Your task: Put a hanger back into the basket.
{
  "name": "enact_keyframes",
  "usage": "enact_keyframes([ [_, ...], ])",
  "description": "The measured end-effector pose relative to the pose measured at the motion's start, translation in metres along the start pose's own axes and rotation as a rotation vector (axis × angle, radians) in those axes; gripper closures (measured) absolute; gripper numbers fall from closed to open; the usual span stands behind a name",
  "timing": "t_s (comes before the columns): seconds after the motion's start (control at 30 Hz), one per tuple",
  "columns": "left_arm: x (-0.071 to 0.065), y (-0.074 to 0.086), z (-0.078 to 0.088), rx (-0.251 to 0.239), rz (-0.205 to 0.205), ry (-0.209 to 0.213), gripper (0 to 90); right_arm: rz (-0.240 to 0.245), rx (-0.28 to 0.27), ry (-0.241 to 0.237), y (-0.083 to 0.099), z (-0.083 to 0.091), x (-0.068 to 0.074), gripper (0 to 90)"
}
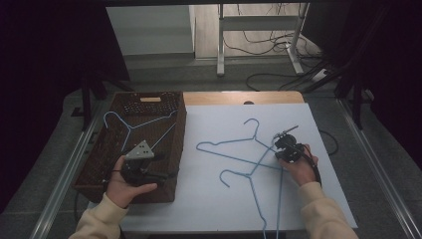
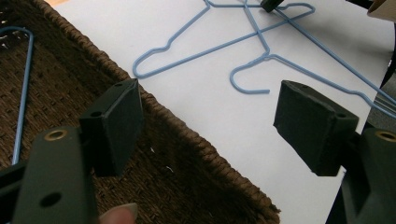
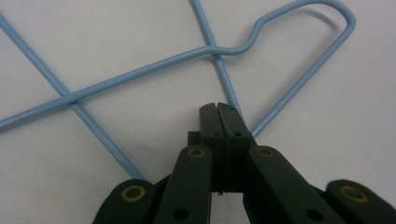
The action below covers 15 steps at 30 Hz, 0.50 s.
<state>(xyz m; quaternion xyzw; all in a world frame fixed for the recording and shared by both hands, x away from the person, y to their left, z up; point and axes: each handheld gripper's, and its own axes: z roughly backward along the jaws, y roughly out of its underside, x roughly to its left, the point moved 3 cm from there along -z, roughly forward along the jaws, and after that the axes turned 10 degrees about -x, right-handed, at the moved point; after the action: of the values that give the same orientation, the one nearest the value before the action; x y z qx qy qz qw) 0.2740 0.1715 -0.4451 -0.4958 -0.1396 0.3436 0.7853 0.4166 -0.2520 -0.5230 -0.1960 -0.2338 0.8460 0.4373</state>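
My right claw (image 3: 218,109) has its jaws pressed flat together over the white table (image 1: 298,119), and the wire of a blue hanger (image 3: 224,77) runs in under its tip; I cannot tell whether the pads actually pinch that wire. Just ahead of the tip, the hanger's shoulder bends round and crosses a second blue hanger (image 3: 70,100) off to my left. Thin coated wire: light, stiff but springy, slick, and I judge it will twist in a narrow pinch. I'd grip near the crossing by the neck, where it balances. My left claw (image 2: 210,121) stands wide and empty above the brown basket (image 2: 187,154), where another hanger (image 2: 23,93) already lies.
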Motion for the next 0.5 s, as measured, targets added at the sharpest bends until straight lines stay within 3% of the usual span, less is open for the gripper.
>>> enact_keyframes([
  [0.27,0.0,0.0,0.0,0.0,0.0,-0.001,23.6,-0.023,0.011,0.011,0.006,0.004,-0.006,89.7],
  [0.37,0.0,0.0,0.0,-0.002,-0.002,0.0,23.6,-0.019,-0.013,-0.014,0.006,0.009,-0.002,89.8],
  [0.47,0.0,0.0,0.0,-0.001,0.0,-0.001,23.6,0.004,-0.047,-0.078,0.004,0.021,0.013,89.8],
  [0.5,0.0,0.0,0.0,-0.001,0.0,-0.001,23.6,0.028,-0.067,-0.128,0.004,0.028,0.025,89.8],
])
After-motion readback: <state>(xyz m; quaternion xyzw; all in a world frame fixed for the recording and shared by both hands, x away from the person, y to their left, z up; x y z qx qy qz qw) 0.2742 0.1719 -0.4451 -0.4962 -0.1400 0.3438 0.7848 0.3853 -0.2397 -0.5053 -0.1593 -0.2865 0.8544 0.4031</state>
